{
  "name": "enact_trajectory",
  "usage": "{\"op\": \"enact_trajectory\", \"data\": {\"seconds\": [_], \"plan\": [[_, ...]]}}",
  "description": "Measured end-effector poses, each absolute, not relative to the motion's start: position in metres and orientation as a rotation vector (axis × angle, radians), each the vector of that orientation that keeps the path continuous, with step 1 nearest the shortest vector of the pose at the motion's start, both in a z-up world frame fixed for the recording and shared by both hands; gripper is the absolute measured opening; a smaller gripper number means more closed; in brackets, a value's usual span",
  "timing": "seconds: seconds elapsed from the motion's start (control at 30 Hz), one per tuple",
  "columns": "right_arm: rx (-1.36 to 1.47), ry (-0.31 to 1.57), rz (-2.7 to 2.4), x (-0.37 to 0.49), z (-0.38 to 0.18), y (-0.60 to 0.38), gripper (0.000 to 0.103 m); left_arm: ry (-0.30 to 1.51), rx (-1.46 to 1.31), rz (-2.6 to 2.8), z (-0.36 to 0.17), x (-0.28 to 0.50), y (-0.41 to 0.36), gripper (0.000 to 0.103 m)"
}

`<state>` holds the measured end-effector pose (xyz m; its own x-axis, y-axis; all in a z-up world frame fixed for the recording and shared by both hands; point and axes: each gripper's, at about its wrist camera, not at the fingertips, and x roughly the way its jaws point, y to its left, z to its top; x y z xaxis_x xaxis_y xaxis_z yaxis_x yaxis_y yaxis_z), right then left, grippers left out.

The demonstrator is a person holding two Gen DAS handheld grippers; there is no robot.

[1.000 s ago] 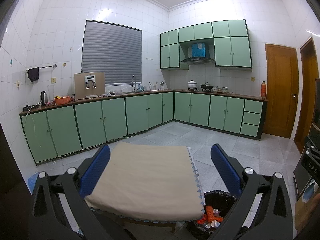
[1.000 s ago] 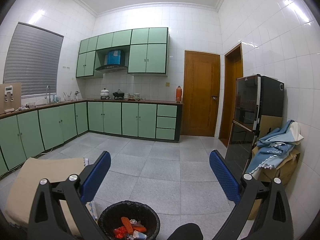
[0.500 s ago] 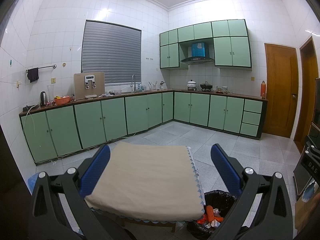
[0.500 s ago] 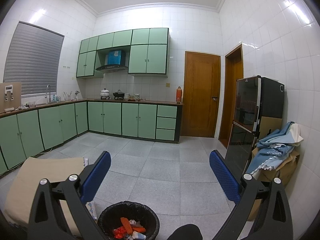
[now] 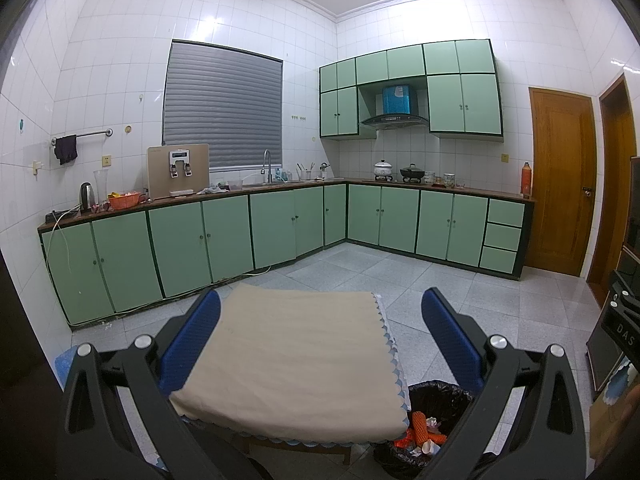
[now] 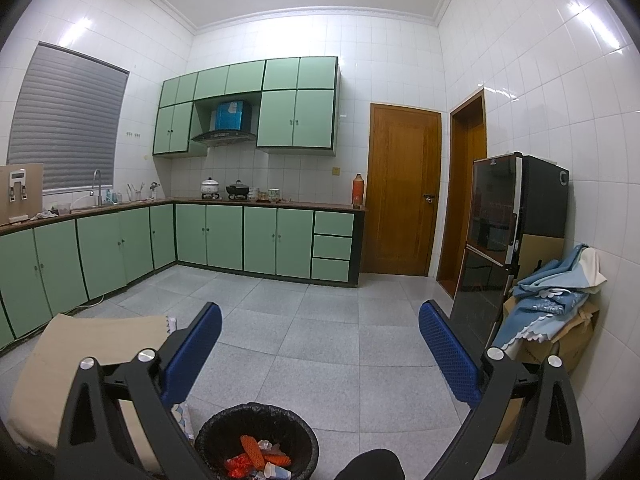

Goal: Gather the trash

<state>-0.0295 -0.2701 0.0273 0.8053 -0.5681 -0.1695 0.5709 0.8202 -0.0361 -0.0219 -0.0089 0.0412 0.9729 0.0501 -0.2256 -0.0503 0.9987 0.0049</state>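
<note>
Judged from the two wrist views, your collection work appears largely complete. The round black bin lined with a black plastic bag (image 6: 256, 440) already contains trash: an orange mesh-textured wrapper (image 6: 252, 450), red and orange scraps, crumpled white paper and a small white cup (image 6: 276, 472). The low table covered with a cream cloth edged in pale blue scallops (image 5: 296, 352) carries no visible litter, and the grey tiled floor (image 6: 320, 344) around it shows none either. If any item remains, it lies outside both views; check before you close out the task.

Your left gripper (image 5: 320, 344) has its blue-padded fingers (image 5: 192, 344) spread wide, with nothing between them. It is held above the table, and the bin (image 5: 424, 432) sits low and to the right of it, just beside the table's near right corner.

Your right gripper (image 6: 320, 352) is likewise spread wide and carries nothing. The bin lies below it and slightly toward its left finger (image 6: 192, 356), at the bottom edge of the view, well apart from the pads. A dark rounded shape at the bottom edge beside the bin cannot be identified.
</note>
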Motion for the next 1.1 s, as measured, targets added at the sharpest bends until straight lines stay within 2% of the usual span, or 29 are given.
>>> {"op": "enact_trajectory", "data": {"seconds": [1.1], "plan": [[0.017, 0.187, -0.608, -0.0255, 0.0255, -0.2781, 0.097, 0.238, -0.004, 0.045, 0.0387, -0.0202, -0.0094, 0.098]]}}
